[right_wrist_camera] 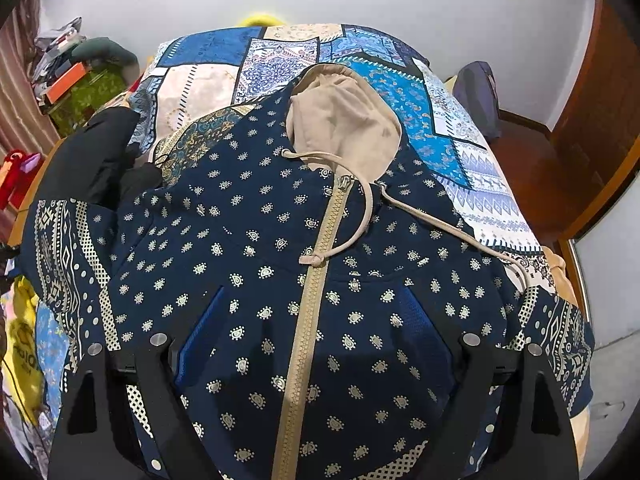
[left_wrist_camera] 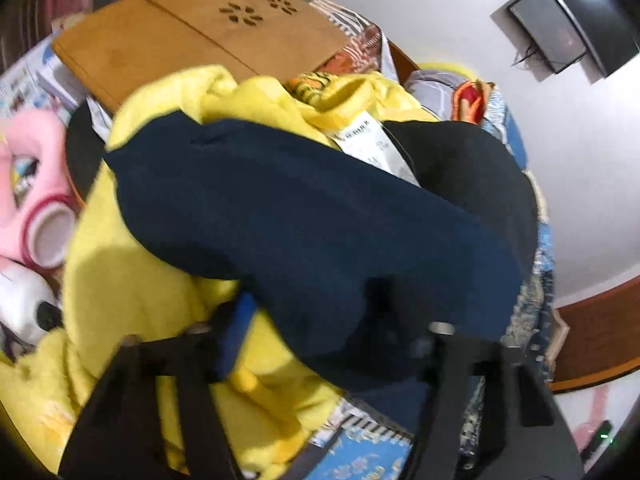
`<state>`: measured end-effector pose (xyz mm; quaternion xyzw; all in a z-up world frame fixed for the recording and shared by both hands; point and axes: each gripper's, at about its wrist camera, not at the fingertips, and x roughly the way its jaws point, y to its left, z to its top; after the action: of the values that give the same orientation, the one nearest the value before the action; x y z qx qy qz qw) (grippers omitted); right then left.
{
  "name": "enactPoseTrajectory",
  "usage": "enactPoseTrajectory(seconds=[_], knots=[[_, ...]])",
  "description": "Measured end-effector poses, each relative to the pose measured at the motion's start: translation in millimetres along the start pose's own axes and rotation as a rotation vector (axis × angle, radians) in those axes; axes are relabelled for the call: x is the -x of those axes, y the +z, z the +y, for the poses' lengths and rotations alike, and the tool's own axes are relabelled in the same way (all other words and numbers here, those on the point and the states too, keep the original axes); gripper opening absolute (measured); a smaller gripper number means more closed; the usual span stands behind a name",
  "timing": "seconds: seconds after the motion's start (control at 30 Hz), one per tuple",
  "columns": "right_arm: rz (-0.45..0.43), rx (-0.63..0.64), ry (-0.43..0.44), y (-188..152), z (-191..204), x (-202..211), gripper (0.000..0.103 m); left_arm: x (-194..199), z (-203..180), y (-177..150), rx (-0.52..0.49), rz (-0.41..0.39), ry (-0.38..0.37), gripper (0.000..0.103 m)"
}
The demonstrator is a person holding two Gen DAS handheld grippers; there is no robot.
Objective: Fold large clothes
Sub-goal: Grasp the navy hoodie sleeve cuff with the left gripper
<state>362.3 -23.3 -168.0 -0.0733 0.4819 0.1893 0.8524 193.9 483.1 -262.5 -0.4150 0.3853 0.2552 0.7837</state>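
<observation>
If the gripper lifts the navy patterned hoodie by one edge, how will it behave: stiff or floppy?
Probably floppy: the hoodie lies draped in soft folds over the bed, so it should sag from any single grip. Its loose drawstring and beige hood would likely dangle. The zipper may keep a slightly firmer line down the front.
</observation>
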Motion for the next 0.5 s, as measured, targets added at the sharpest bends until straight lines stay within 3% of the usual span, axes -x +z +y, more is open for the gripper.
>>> enactPoseTrajectory(seconds=[0.03,0.1,0.13,0.3,0.5], knots=[[-0.006,-0.001,0.0,0,-1,2,0.085,2,-3,1,-0.017,-0.007,0.029,0.028],[-0.018,0.001,-0.002,0,-2,8,0.085,9,-3,3,-0.041,-0.023,0.047,0.011],[-0.025,0.003,-0.006,0,-3,11,0.085,14,-6,4,-0.054,-0.038,0.049,0.008],[-0.055,0.006,-0.013,-1,-8,26,0.085,53,-27,10,-0.098,-0.117,0.019,0.005],[-0.092,0.0,-0.005,-3,-19,47,0.085,110,-107,9,-0.271,-0.24,-0.029,0.005]])
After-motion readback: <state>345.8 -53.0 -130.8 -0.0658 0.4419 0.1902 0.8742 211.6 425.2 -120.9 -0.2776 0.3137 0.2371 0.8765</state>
